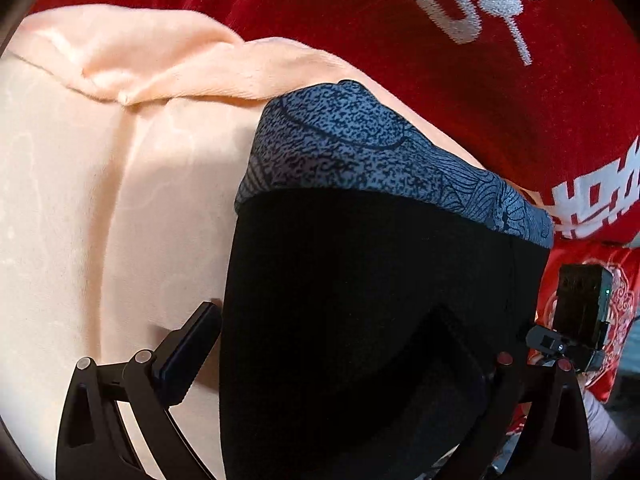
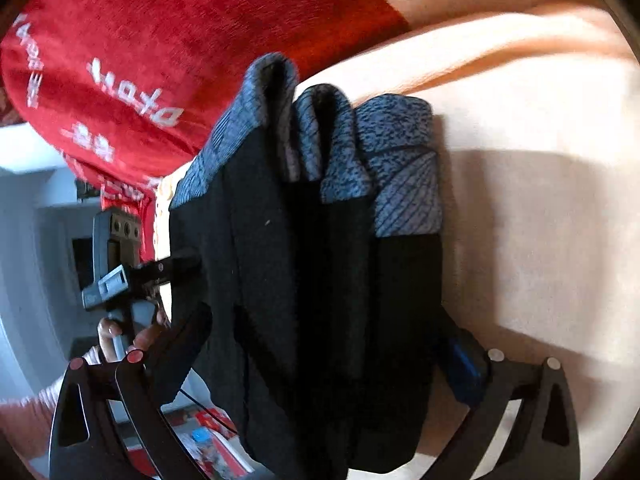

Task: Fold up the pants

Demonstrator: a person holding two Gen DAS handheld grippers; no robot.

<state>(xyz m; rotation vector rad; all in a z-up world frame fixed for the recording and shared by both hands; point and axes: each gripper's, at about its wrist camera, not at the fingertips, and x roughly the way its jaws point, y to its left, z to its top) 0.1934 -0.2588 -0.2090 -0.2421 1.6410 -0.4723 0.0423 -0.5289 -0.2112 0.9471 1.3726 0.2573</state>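
- Two grippers in view, both angled down over a bed.
- Left gripper (image 1: 326, 316): jaws spread wide; one finger (image 1: 188, 344) bare at edge of pants (image 1: 380, 240), other finger under the black cloth. Whether it grips: can't tell.
- Right gripper (image 2: 324, 324): jaws at full spread, folded pants between fingers, no pinch seen.
- Pants: black, folded into layers, grey-blue patterned band (image 1: 340, 148) at far end, over peach blanket (image 1: 100, 200).
- Hand (image 2: 116, 336) on left gripper's handle, seen from right wrist view.
- Red cloth (image 1: 440, 40) w/ white lettering beyond blanket.
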